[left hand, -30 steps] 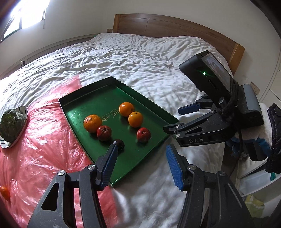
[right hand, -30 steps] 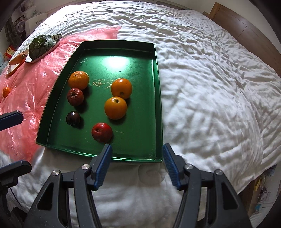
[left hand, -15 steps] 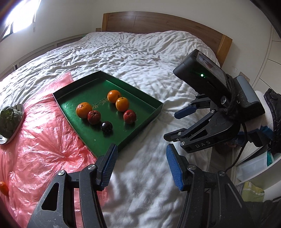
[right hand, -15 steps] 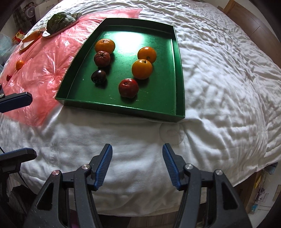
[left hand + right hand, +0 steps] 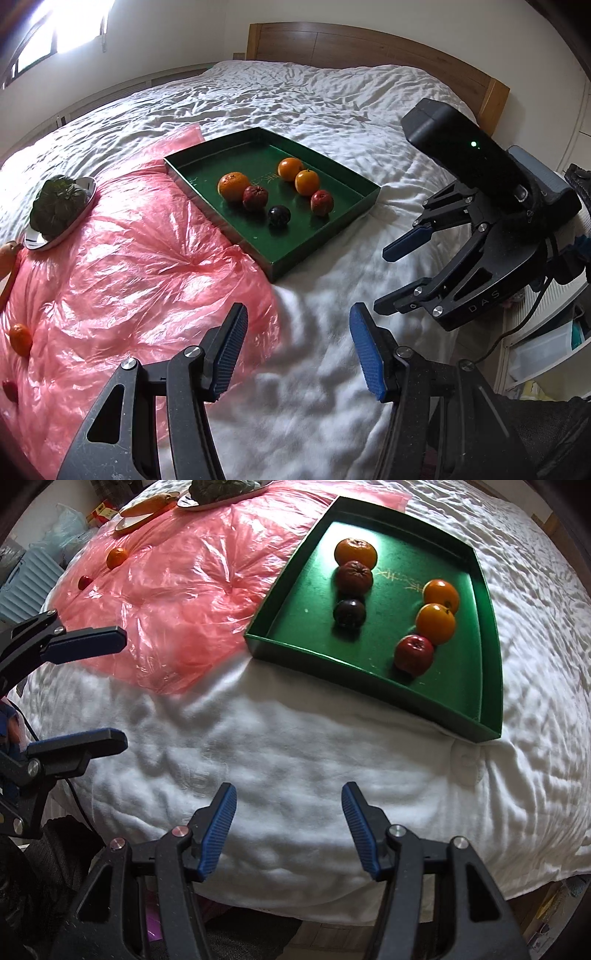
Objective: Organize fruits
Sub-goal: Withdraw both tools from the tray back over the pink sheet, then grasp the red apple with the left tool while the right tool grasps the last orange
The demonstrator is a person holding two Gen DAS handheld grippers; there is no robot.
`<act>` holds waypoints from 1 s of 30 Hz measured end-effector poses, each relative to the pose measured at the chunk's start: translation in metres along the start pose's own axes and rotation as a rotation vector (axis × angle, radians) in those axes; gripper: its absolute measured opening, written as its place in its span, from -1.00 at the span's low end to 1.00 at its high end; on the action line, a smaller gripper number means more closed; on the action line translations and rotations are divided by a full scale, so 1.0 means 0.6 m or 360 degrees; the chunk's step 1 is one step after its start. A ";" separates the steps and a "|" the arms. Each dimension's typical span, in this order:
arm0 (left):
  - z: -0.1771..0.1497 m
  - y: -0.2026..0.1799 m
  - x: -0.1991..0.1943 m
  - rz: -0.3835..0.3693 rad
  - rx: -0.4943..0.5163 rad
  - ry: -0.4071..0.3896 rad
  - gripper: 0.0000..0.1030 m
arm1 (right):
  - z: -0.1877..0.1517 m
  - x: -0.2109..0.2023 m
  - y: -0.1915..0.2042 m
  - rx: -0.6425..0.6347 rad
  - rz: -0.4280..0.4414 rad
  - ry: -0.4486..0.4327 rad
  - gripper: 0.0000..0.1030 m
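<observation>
A green tray (image 5: 343,225) (image 5: 476,705) lies on the white bed and holds several fruits: oranges (image 5: 233,185) (image 5: 435,623), red fruits (image 5: 322,202) (image 5: 413,654) and a dark plum (image 5: 279,215) (image 5: 349,613). A small orange (image 5: 20,338) (image 5: 117,557) and a small red fruit (image 5: 9,390) (image 5: 85,582) lie loose on the pink plastic sheet (image 5: 122,280). My left gripper (image 5: 297,350) is open and empty above the sheet's edge. My right gripper (image 5: 288,830) is open and empty over the bed's near edge; it also shows in the left wrist view (image 5: 402,273).
A silver plate (image 5: 79,218) with a dark leafy vegetable (image 5: 55,210) (image 5: 221,485) sits at the sheet's far side, a carrot (image 5: 147,504) beside it. A wooden headboard (image 5: 369,48) stands at the back. Shelving and bins stand off the bed's right side (image 5: 546,343).
Both grippers have pulled back from the tray toward the bed's near edge and turned left. The loose fruits on the pink sheet have come further into view. Both stay open and empty.
</observation>
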State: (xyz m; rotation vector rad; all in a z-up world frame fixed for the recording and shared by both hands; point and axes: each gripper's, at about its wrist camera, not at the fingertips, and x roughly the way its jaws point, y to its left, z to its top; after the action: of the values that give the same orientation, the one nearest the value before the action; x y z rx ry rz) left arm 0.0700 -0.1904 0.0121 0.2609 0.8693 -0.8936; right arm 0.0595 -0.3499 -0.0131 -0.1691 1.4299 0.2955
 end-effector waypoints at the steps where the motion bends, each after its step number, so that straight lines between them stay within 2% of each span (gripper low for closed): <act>1: -0.009 0.015 -0.007 0.0038 -0.0041 -0.0004 0.00 | 0.008 0.000 0.012 -0.0027 0.0018 -0.0006 0.73; 15: -0.150 0.223 -0.111 0.0518 -0.0644 -0.0011 0.00 | 0.128 0.017 0.188 -0.0400 0.0305 -0.0112 0.73; 22: -0.182 0.313 -0.152 0.0767 -0.0834 -0.0088 0.00 | 0.202 0.013 0.257 -0.0553 0.0354 -0.0257 0.73; 30: -0.204 0.397 -0.172 0.1000 -0.1037 -0.0169 0.00 | 0.296 0.016 0.310 -0.0606 0.0349 -0.0463 0.72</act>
State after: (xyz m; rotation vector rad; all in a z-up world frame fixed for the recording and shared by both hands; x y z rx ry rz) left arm 0.1525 0.0821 -0.0225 -0.0863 0.8615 -0.0195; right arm 0.1728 -0.1205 0.0130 -0.2676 1.0932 0.7440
